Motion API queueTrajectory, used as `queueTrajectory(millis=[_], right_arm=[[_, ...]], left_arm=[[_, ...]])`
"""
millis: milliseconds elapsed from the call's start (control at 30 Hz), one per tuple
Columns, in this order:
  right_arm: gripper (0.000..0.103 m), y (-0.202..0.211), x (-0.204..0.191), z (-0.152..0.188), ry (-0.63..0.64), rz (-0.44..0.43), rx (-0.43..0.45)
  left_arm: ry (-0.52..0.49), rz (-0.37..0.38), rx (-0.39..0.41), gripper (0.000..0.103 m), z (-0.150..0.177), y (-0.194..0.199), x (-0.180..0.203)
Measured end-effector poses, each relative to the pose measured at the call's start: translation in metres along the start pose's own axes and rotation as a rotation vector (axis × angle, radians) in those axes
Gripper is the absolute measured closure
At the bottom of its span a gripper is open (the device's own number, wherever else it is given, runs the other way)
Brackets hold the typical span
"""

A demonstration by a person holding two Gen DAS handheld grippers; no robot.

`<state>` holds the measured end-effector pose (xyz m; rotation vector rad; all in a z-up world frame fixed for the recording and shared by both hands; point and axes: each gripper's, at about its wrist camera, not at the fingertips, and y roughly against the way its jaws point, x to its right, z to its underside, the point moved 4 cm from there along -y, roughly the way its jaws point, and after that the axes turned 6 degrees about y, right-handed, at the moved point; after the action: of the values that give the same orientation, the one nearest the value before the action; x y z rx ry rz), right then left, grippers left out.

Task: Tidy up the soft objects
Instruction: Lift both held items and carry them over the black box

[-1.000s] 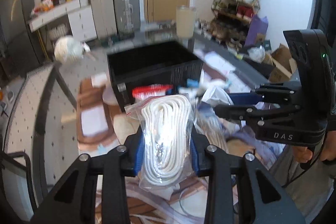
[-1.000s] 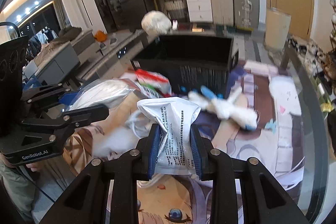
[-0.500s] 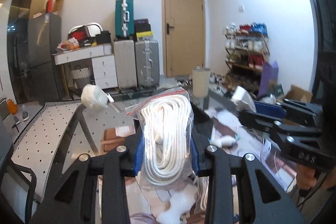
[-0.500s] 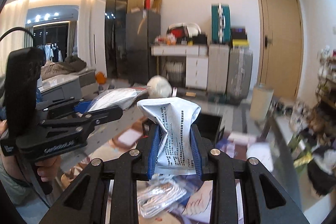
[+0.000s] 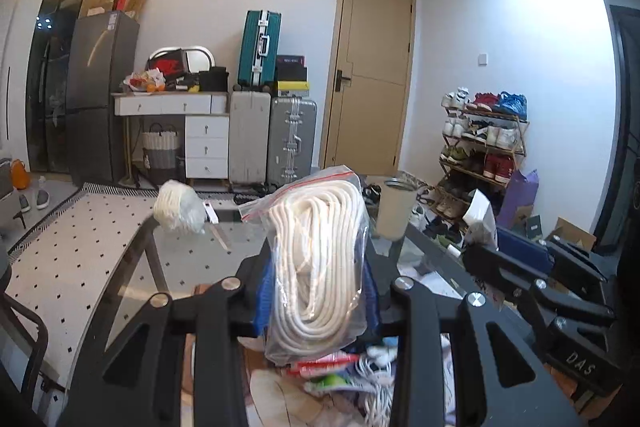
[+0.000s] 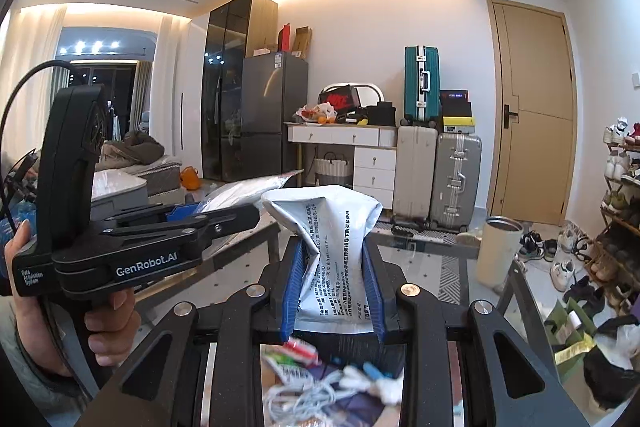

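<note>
My left gripper (image 5: 318, 283) is shut on a clear zip bag of coiled white rope (image 5: 320, 259) and holds it high above the table. My right gripper (image 6: 334, 279) is shut on a silver-white foil pouch with printed text (image 6: 332, 251), also lifted. The left gripper shows in the right wrist view (image 6: 132, 243), with its bag (image 6: 244, 189) sticking out. The right gripper shows at the right of the left wrist view (image 5: 544, 291). Loose soft items and white cords (image 6: 320, 387) lie on the table below; the black bin is hidden.
A glass table (image 5: 132, 267) carries a white yarn ball (image 5: 176, 207) at its far edge. A beige cylinder bin (image 6: 500, 251) stands beyond the table. Suitcases (image 5: 272, 139), a white drawer unit (image 5: 200, 135), a shoe rack (image 5: 480, 147) and a door stand behind.
Both grippers have risen and tilted upward with their loads. The black bin and most of the tabletop have dropped out of view; the room's walls and ceiling now fill the frames.
</note>
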<state>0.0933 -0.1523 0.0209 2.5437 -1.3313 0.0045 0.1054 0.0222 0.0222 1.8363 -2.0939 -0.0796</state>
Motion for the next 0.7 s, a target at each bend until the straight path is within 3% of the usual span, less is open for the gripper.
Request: queueTrajectory(millis=[500,700], right_arm=[[0.075,-0.073,0.034,-0.030,-0.089,0.020,-0.011],[0.075,-0.092,0.042,-0.029,-0.110,0.024,-0.037]], left_arm=[[-0.021,-0.021,0.059,0.069,-0.021,-0.042,-0.003],[-0.009,-0.020,0.033,0.069,-0.017,-0.051,-0.007]])
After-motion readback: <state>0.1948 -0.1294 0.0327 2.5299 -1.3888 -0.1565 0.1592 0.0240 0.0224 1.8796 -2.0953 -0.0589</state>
